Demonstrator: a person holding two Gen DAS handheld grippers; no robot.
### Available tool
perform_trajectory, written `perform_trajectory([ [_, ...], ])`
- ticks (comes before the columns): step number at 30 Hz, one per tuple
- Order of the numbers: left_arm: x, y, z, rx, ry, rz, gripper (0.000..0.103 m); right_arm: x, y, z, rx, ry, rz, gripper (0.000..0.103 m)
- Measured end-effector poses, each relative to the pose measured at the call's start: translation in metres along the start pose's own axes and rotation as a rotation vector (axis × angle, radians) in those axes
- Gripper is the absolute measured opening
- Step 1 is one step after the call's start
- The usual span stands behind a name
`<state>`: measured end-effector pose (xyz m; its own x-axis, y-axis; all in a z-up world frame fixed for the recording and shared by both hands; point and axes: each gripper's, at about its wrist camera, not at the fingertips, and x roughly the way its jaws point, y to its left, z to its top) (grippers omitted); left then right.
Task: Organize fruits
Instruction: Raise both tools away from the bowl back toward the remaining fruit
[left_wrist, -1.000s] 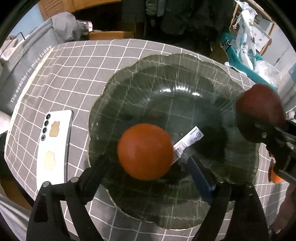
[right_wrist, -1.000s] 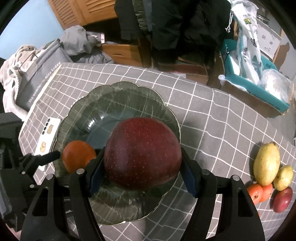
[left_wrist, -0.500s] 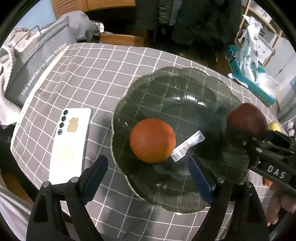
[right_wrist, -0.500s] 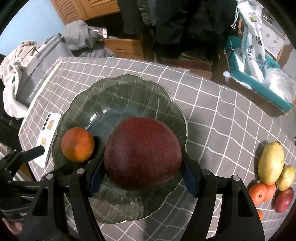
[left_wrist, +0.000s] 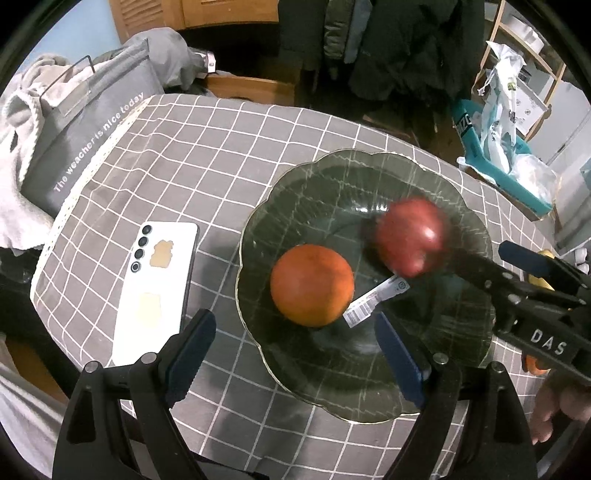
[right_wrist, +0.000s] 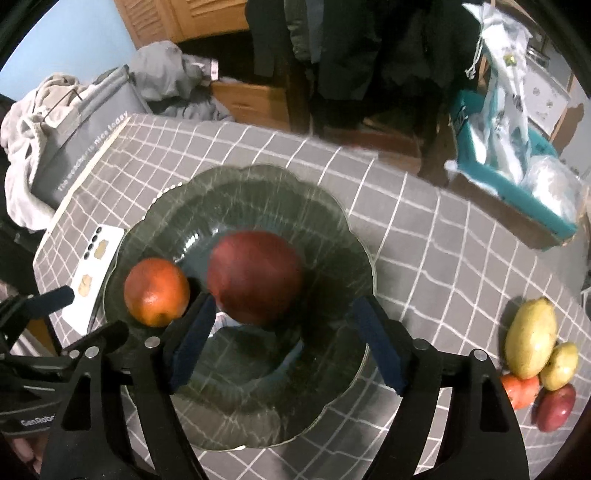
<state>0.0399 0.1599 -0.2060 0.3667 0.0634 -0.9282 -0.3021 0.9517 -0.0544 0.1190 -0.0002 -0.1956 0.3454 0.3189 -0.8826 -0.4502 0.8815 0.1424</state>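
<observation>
A dark green glass plate sits on the checked tablecloth. An orange lies in it at the left. A dark red apple lies in the plate beside it, motion-blurred. My left gripper is open and empty, held back over the plate's near edge. My right gripper is open just behind the apple, jaws apart from it. It also shows at the right of the left wrist view.
A white phone lies left of the plate. A barcode label lies in the plate. A yellow pear, a small green fruit, an orange fruit and a red apple sit at the table's right. A grey bag stands at the left.
My right gripper opened and let the red apple go into the plate, then drew back. My left gripper pulled back from the orange, which stays in the plate.
</observation>
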Motion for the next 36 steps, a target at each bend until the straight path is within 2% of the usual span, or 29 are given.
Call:
perform_trajectory([
  [10, -0.015, -0.008, 0.002, 0.01, -0.037, -0.015, 0.089, -0.019, -0.007, 0.001, 0.024, -0.029, -0.026, 0.08],
  [25, -0.057, -0.033, 0.005, 0.056, -0.126, -0.052, 0.089, -0.085, -0.02, -0.006, 0.008, -0.153, -0.157, 0.08],
  [36, -0.083, -0.062, 0.003, 0.103, -0.177, -0.092, 0.089, -0.138, -0.042, -0.022, 0.044, -0.232, -0.201, 0.081],
])
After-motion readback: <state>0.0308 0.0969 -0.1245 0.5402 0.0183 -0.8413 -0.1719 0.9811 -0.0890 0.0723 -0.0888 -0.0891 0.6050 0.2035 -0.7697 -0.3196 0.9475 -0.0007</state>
